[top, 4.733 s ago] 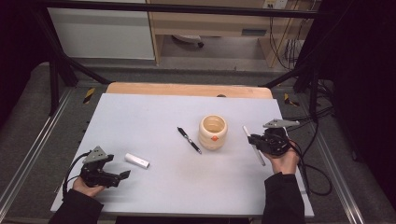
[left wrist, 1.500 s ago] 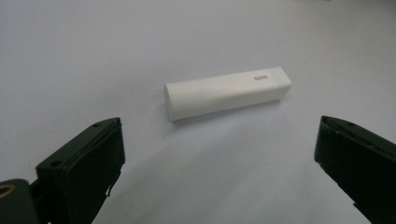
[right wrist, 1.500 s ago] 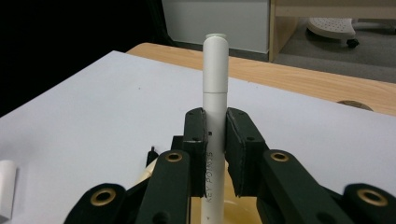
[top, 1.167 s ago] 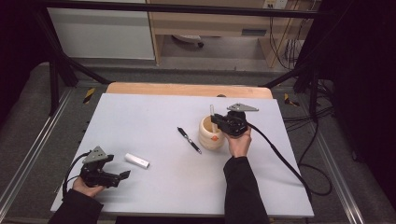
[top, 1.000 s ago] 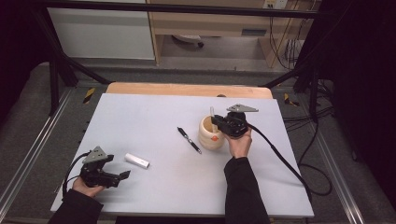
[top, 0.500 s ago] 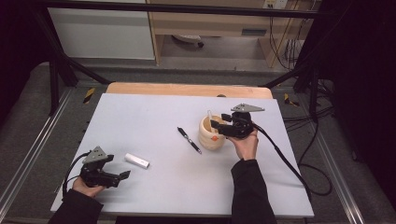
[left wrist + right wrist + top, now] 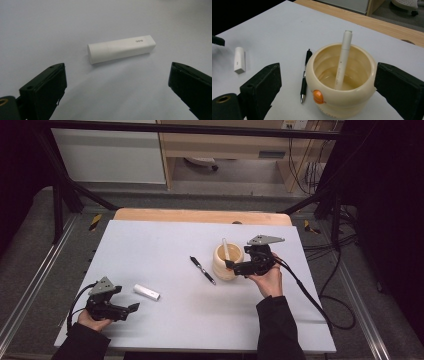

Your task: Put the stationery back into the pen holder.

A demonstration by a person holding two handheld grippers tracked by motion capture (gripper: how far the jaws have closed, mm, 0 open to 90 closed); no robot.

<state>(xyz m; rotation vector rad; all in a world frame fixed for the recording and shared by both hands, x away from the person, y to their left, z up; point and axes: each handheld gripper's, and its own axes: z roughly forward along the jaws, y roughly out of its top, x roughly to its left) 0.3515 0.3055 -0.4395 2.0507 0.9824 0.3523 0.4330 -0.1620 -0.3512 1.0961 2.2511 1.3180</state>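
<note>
Two grippers, both released. Right gripper (image 7: 231, 265) – jaws just opened wide, nothing clamped, level with round cream ceramic pot (image 7: 342, 80). Slim white pen (image 7: 343, 60) upright inside pot, leaning on rim. Black ballpoint pen (image 7: 305, 75) flat just beside pot. Left gripper (image 7: 134, 307) – jaws apart, near small white rectangular stick (image 7: 121, 49), not touching.

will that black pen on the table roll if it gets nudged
The black pen looks round and slim, lying flat on the smooth table, so probably yes. Its clip may stop it early. Likely stiff and light.
</note>
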